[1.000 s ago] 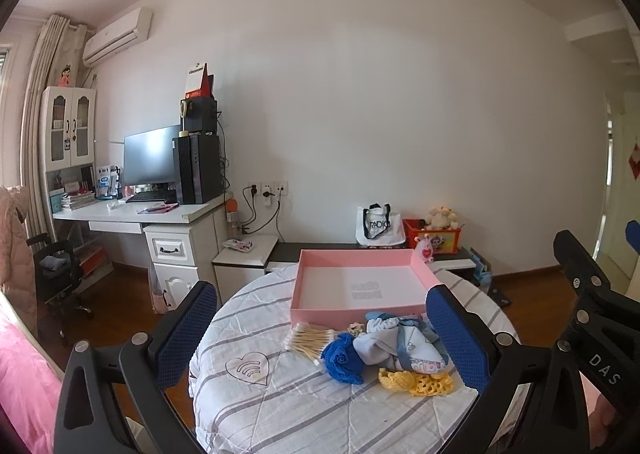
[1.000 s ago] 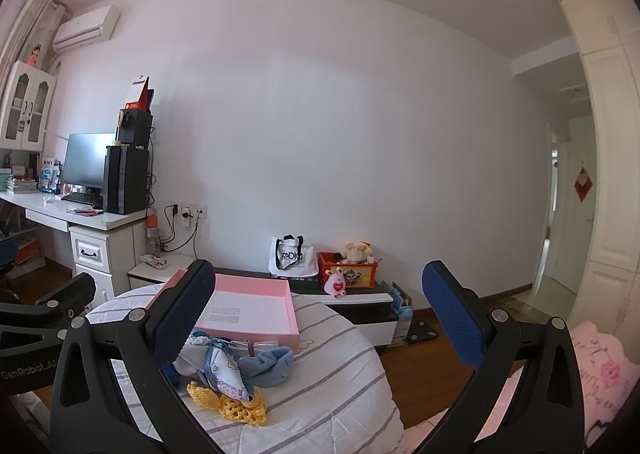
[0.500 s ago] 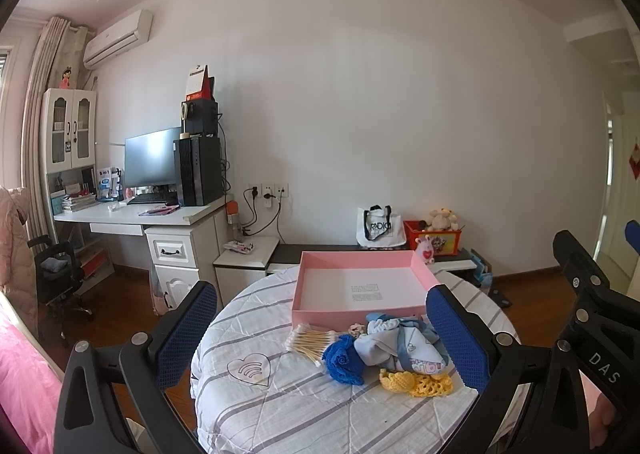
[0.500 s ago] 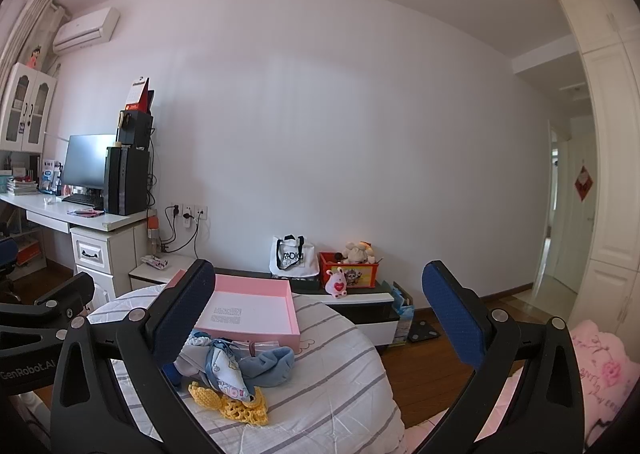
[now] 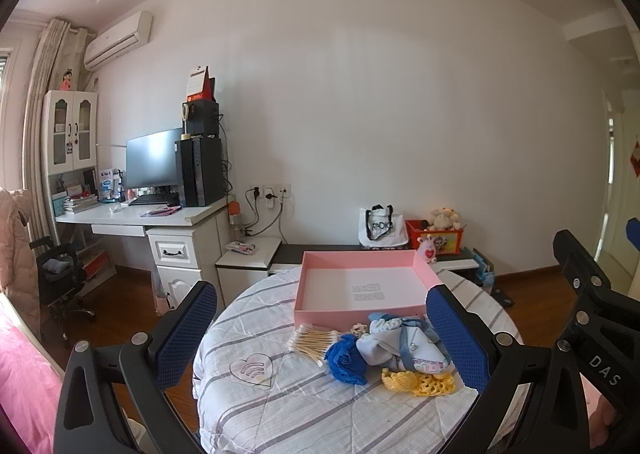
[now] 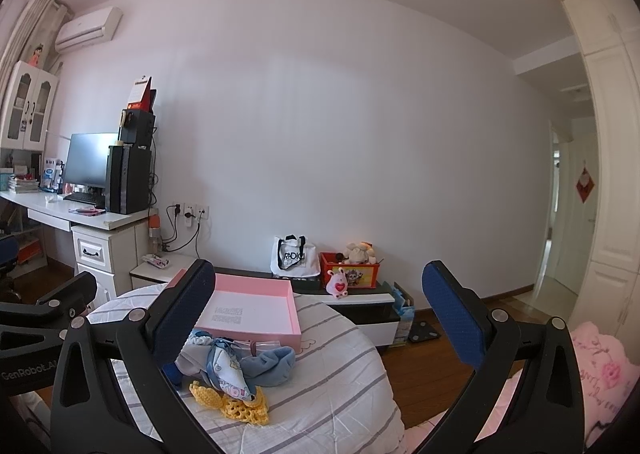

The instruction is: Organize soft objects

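Soft objects, a heap of blue, pale and yellow cloth pieces (image 5: 394, 354), lie unmoved lower centre, before the empty pink tray (image 5: 362, 288). Left gripper (image 5: 320, 338) and right gripper (image 6: 316, 318) remain wide open, holding nothing; sorting not begun.

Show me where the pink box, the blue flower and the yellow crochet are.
pink box (image 5: 362, 291), left wrist view, on its white inside floor.
blue flower (image 5: 346, 358), left wrist view, on its petals.
yellow crochet (image 6: 236, 406), right wrist view, on its lacy middle.
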The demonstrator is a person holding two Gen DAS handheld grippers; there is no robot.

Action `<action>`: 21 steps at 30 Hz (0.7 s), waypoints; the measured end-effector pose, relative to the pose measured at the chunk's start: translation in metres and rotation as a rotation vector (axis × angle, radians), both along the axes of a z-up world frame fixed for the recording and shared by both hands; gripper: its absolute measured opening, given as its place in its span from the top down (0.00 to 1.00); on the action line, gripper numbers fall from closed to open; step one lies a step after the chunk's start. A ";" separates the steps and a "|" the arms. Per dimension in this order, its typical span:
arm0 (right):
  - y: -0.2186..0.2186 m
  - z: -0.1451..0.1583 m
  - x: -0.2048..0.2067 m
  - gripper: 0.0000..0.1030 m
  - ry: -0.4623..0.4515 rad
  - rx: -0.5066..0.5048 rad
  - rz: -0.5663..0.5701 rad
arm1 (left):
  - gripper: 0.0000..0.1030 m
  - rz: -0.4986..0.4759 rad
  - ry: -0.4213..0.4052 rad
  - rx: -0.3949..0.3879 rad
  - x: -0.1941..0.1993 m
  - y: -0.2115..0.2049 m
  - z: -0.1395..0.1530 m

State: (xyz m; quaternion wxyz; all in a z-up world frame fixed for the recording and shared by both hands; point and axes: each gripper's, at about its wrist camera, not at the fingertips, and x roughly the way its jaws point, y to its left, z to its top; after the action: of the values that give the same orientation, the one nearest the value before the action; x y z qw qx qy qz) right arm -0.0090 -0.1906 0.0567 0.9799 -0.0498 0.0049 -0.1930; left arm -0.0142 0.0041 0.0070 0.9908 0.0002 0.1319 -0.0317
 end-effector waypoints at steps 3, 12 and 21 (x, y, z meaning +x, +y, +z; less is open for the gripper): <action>0.000 -0.001 0.000 0.00 0.000 -0.001 0.001 | 0.00 0.015 -0.005 0.007 -0.001 0.001 0.001; 0.002 -0.002 0.001 0.00 0.007 -0.008 0.005 | 0.00 0.015 -0.002 0.010 -0.001 0.001 0.000; -0.003 -0.009 0.010 0.00 0.039 0.020 0.018 | 0.00 0.018 0.029 0.020 0.006 0.002 -0.004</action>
State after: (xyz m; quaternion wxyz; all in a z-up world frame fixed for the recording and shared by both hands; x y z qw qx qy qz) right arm 0.0013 -0.1935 0.0474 0.9818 -0.0438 0.0255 -0.1832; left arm -0.0086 0.0056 0.0031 0.9890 0.0087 0.1464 -0.0215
